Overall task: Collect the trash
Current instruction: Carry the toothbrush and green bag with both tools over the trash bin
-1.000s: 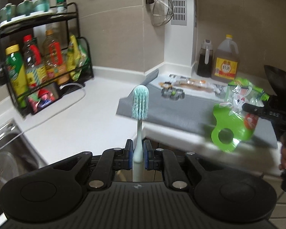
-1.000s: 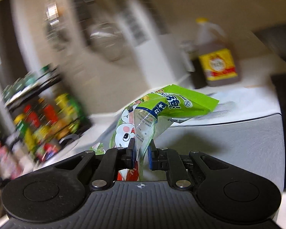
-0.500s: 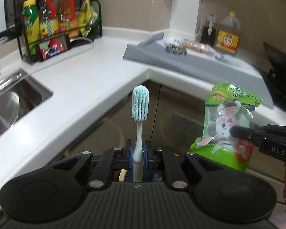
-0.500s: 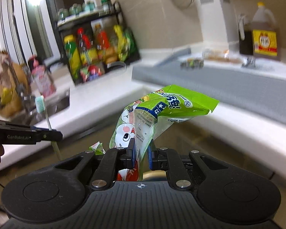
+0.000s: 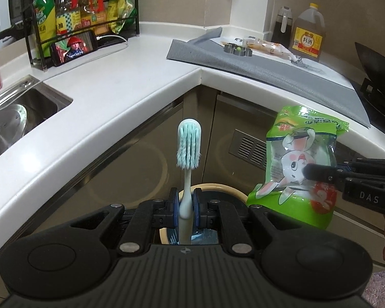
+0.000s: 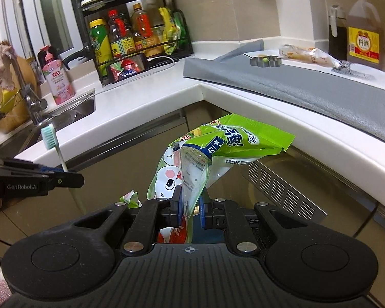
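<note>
The white L-shaped tabletop (image 5: 131, 77) wraps around an inner corner. At ten o'clock a black bottle rack (image 5: 82, 18) stands on it, a lit phone (image 5: 74, 47) propped against its front. A steel sink (image 5: 18, 118) is set in at nine o'clock. A grey mat (image 5: 269, 69) lies at one o'clock, with a metal cutter (image 5: 237, 50) on it and an oil jug (image 5: 308, 36) behind.
</note>
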{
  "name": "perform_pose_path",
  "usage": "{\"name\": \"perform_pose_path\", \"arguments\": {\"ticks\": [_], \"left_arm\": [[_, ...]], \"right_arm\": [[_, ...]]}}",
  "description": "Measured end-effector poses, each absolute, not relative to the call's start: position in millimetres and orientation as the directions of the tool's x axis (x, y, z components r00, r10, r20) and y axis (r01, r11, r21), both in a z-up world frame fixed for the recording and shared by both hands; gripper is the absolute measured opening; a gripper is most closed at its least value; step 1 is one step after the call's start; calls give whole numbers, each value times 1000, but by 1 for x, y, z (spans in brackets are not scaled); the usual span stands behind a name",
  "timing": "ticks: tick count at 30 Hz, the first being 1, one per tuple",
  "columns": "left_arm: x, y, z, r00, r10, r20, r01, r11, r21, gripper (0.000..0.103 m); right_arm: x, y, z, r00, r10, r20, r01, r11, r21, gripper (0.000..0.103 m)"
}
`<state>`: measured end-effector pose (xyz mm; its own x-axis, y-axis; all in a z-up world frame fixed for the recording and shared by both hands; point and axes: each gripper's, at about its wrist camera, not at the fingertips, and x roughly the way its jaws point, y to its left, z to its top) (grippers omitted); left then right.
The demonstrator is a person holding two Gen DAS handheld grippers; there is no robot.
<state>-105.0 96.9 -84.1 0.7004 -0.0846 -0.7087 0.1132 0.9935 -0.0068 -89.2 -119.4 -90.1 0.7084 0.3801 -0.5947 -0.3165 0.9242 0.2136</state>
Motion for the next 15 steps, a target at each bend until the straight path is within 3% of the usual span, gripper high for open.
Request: {"name": "perform_pose_path", "arguments": {"ticks": [15], "left_arm": [[-105,93,-83,695,-85,-714,118,993,-4,12]], "right_arm": [[-87,-119,-91,705,378,-600,-316,925,212,15]]}}
